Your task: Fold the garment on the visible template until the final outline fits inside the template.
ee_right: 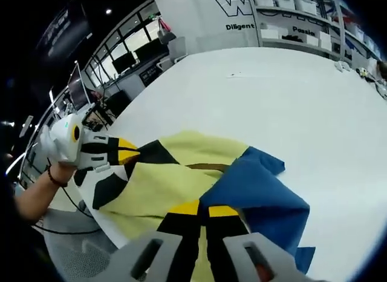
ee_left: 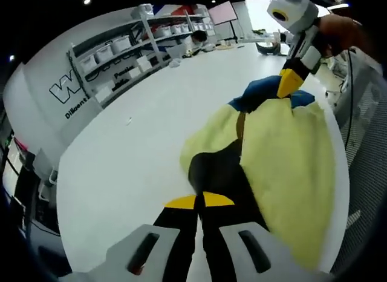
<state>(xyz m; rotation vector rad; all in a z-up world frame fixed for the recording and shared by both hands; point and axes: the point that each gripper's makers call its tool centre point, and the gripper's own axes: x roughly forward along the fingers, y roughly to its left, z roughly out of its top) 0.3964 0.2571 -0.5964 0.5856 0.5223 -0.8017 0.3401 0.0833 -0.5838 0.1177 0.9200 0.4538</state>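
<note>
The garment (ee_left: 290,167), a yellow piece with blue and black sections, is lying on the white table (ee_left: 139,143) close to its near edge. No template outline can be made out on the table surface.

In the left gripper view, the left gripper (ee_left: 199,201) is showing its yellow-tipped fingers (ee_left: 181,202) closed together on a black section of the garment. The right gripper (ee_left: 289,83) is entering from the far right, pinching the cloth where the blue section meets the yellow.

In the right gripper view, the right gripper (ee_right: 204,209) is clamping its fingers (ee_right: 184,207) on the seam between the yellow and blue parts (ee_right: 260,191). The left gripper (ee_right: 124,154) is appearing at the left, held in a person's hand (ee_right: 57,173), its tips gripping the black corner of the garment.

The fabric is lying rumpled between the two grippers, with the blue part spreading toward the right. Shelving (ee_left: 139,46) with bins is standing beyond the far side of the table.
</note>
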